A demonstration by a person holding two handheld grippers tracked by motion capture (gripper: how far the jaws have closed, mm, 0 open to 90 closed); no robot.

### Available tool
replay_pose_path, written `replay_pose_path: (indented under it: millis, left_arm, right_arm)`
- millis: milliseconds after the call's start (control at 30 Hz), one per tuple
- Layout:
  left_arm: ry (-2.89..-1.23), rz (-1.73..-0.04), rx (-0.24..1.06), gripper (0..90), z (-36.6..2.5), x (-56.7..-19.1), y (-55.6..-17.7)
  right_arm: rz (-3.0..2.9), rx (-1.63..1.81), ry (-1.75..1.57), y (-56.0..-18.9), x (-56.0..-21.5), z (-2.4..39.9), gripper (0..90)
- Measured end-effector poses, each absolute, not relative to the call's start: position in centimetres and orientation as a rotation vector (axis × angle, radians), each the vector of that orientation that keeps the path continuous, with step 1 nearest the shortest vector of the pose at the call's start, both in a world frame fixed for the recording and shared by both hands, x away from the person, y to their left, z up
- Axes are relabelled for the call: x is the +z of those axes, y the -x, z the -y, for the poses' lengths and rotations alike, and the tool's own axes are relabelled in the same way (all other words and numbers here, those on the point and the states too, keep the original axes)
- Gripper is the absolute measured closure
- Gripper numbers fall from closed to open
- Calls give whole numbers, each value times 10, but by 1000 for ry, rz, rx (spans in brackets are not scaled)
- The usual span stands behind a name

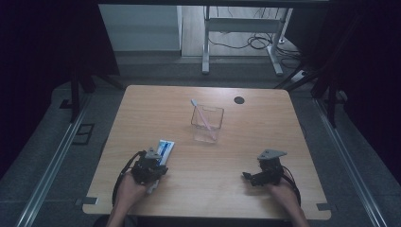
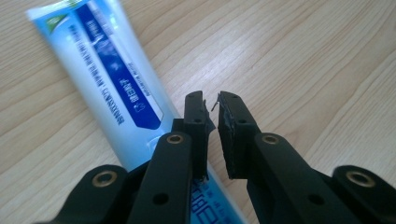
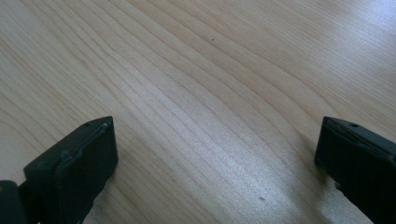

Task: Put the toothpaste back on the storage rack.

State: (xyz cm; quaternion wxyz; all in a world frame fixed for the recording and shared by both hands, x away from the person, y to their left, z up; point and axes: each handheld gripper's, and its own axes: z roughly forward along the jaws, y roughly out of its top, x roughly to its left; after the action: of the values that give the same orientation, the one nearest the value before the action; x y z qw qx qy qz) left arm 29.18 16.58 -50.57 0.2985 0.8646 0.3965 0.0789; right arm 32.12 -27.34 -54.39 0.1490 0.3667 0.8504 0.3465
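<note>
1. Your left gripper sits nearest the lens at 7 o'clock on the table, its jaws pressed nearly together with only a slit between them and nothing pinched.
2. Just under and beside it lies the tube, flat on the wood, one end pointing toward 1 o'clock.
3. Expect the tube to be light, soft and slick: it will likely dent and slide, so take it across the body near the stiffer cap end, which your gripper hides.
4. Your right gripper rests at 5 o'clock, jaws spread wide over bare wood.
5. Count one tube, one clear box near centre, and one toothbrush leaning inside it.
6. Two grippers, one per hand.
</note>
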Motion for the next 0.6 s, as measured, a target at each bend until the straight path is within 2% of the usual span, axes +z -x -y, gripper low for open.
replay_pose_path:
  millis: [400,600]
  left_arm:
    - [-2329,-1062,269,789,-187,-506,-291]
    - [-2321,-1051,226,747,-189,-506,-295]
  right_arm:
    - [-2444,995,-1056,-321,-544,273,0]
    - [-2444,995,-1055,-321,-544,273,0]
